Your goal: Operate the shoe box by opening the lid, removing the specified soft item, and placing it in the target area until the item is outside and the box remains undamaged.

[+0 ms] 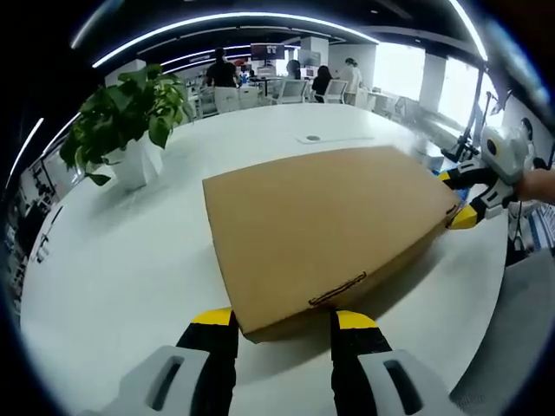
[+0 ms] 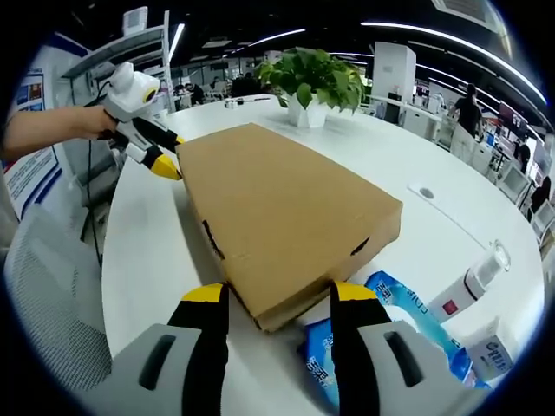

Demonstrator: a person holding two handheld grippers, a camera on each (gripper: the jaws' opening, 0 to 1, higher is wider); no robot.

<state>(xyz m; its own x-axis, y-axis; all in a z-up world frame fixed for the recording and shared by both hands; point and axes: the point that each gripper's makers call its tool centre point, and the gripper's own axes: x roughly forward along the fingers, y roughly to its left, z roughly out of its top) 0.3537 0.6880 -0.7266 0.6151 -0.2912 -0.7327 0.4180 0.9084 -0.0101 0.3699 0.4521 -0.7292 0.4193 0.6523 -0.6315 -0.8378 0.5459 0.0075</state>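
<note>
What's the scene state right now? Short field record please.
box: cardboard shoe box, lid closed, flat on white table
left hand-held gripper: open, jaws straddle a box corner
right hand-held gripper: open, jaws straddle the opposite end
soft item: not visible, presumably inside
nearby: potted plant; blue packets and white bottle

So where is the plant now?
In the left gripper view the plant stands upper left, beyond the box; in the right gripper view, top centre.

Box corner wedged between the spread right claw; blue packets and bottle crowding just beyond; bare table alongside.
</note>
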